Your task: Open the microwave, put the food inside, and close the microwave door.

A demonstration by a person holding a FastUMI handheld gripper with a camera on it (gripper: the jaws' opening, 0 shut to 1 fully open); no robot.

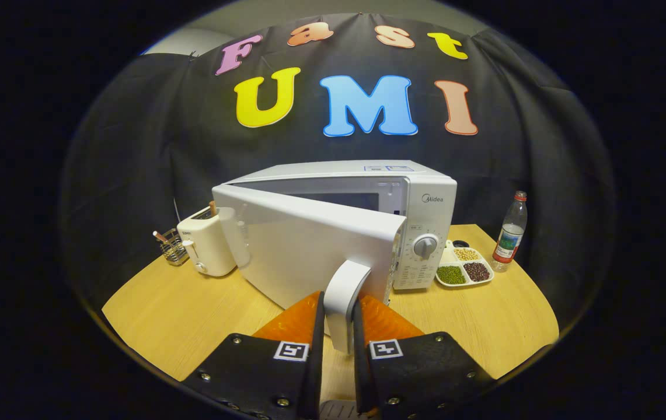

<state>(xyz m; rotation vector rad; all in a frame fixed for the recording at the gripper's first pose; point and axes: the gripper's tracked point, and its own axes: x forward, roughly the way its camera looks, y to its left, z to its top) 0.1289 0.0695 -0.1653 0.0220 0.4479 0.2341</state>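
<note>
Light wooden table (192, 315). Gripper (338, 318) clenched on the white curved plastic door handle (344, 297) between its fingers; white boxy microwave (368, 221) just ahead, door (303, 245) partly open.

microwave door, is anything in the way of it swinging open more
Nothing visible blocks it. The gripper is shut on the door handle, and the door is partly open. The toaster stands near its hinge side, seemingly behind the swing.
</note>
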